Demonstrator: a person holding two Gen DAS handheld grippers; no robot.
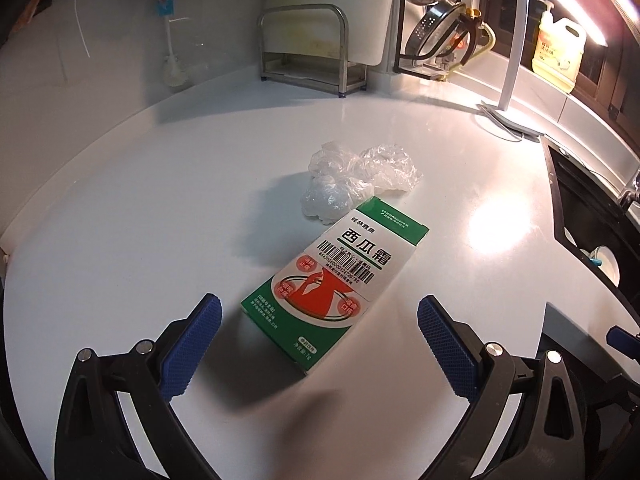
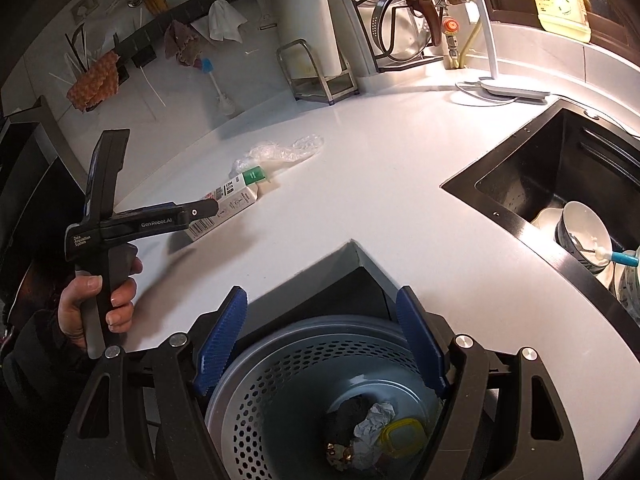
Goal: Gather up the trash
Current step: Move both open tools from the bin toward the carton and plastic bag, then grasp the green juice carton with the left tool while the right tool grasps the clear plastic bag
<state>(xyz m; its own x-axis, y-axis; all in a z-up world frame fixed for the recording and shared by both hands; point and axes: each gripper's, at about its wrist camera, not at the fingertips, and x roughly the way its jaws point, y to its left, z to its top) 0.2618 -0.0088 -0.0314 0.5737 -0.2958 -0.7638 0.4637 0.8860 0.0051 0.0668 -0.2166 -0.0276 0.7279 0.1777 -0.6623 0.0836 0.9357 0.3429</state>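
Note:
A green and white medicine box (image 1: 335,280) lies flat on the white counter (image 1: 120,208), with crumpled clear plastic wrap (image 1: 356,176) just behind it. My left gripper (image 1: 320,322) is open, its blue pads either side of the box's near end, not touching it. In the right wrist view the box (image 2: 236,200) and the plastic wrap (image 2: 284,150) lie beyond the left gripper (image 2: 192,214). My right gripper (image 2: 320,336) is open and empty above a grey perforated bin (image 2: 280,384) that holds crumpled paper (image 2: 372,426) and a yellow lid (image 2: 402,436).
A black sink (image 2: 532,184) with bowls (image 2: 580,228) is set into the counter at the right. A metal rack (image 1: 308,48), a brush (image 1: 172,64), a lamp base (image 1: 508,120) and a pot lid rack (image 2: 400,20) stand along the back wall.

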